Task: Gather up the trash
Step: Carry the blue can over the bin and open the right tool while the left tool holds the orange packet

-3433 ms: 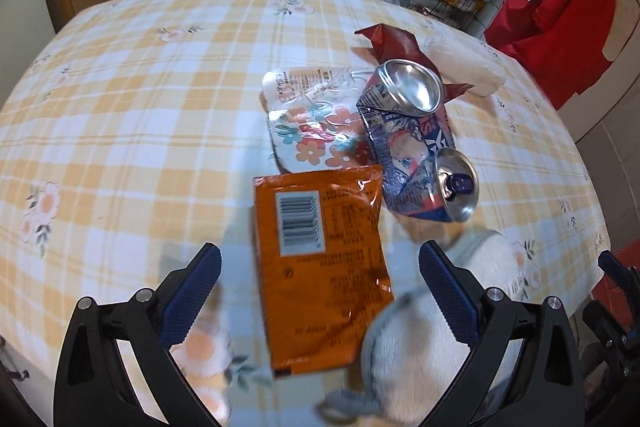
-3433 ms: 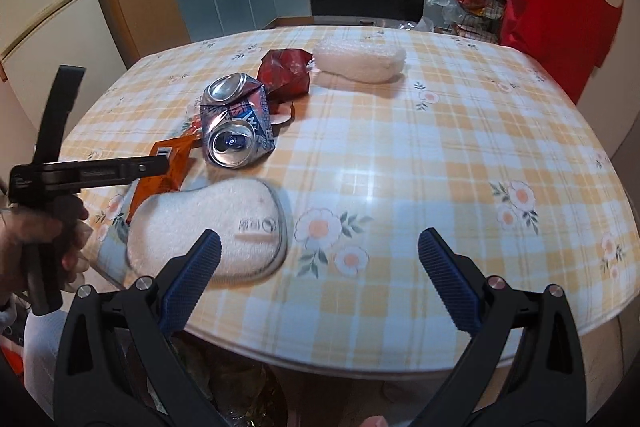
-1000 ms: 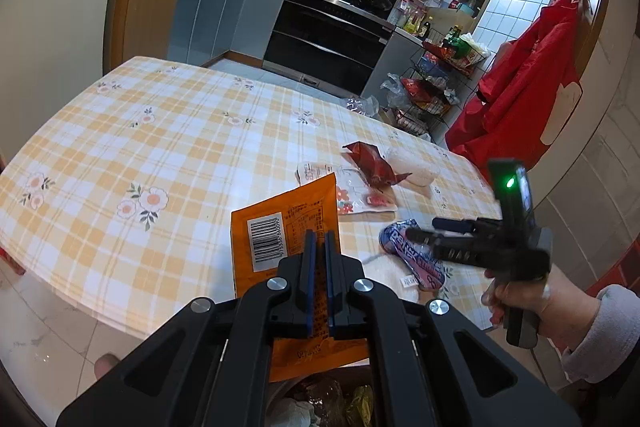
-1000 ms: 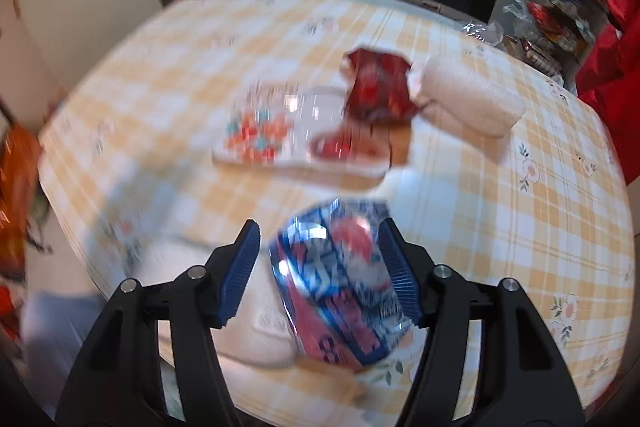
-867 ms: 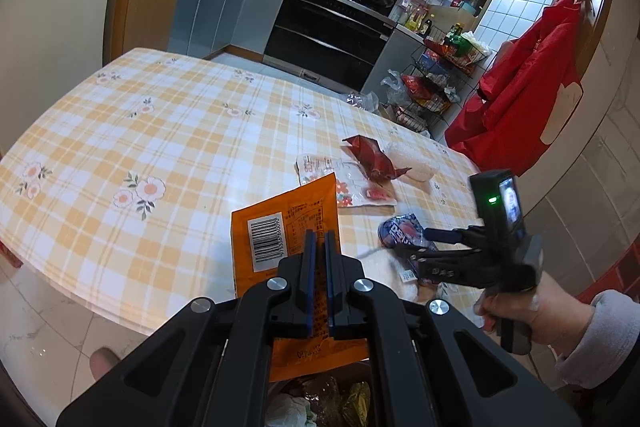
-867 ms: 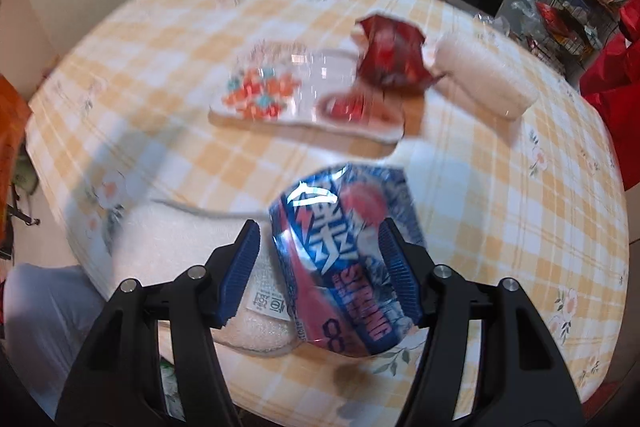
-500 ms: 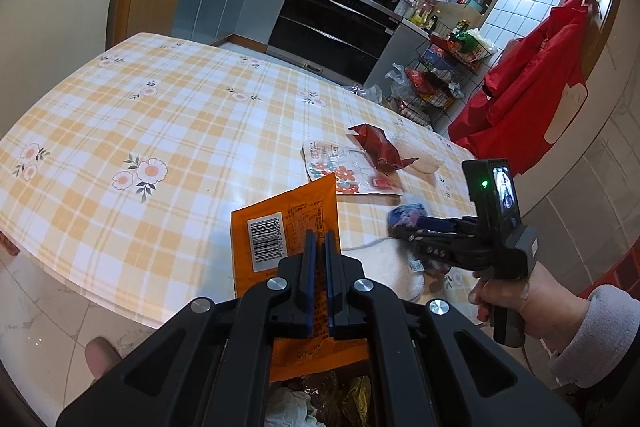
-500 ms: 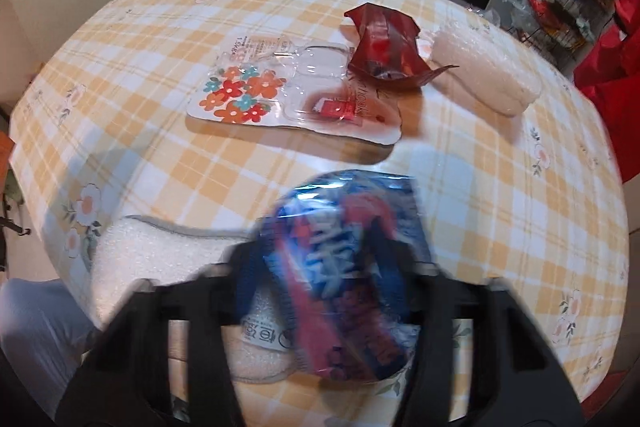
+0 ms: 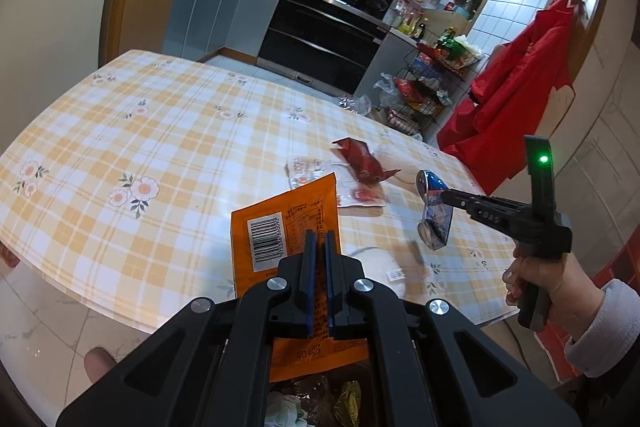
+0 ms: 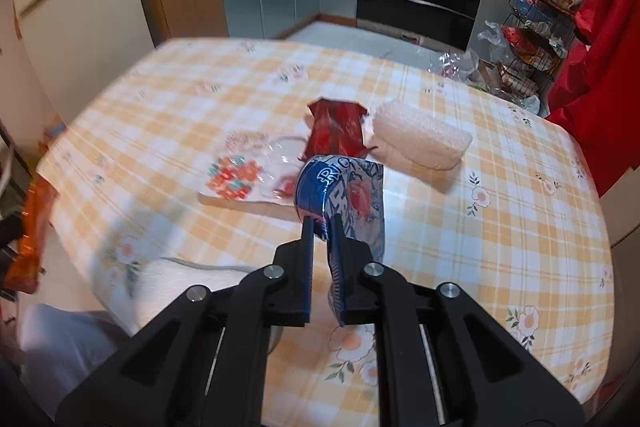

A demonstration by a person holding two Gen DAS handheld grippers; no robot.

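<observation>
A crushed blue drink can (image 10: 344, 199) hangs above the table, flattened between claw pads. An orange snack packet (image 9: 286, 223), barcode showing, stands upright, pinched at its middle. A crumpled red wrapper (image 10: 336, 129), a clear flower-printed wrapper (image 10: 244, 175) and white foam roll (image 10: 420, 141) lie on the checked table (image 10: 500, 219).

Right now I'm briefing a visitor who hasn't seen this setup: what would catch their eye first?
Two pinched pieces of trash: the left gripper clamps an orange wrapper above the table's near edge, and the right gripper holds a crushed blue can lifted over the checked tablecloth. Behind them, a red wrapper lies mid-table.
</observation>
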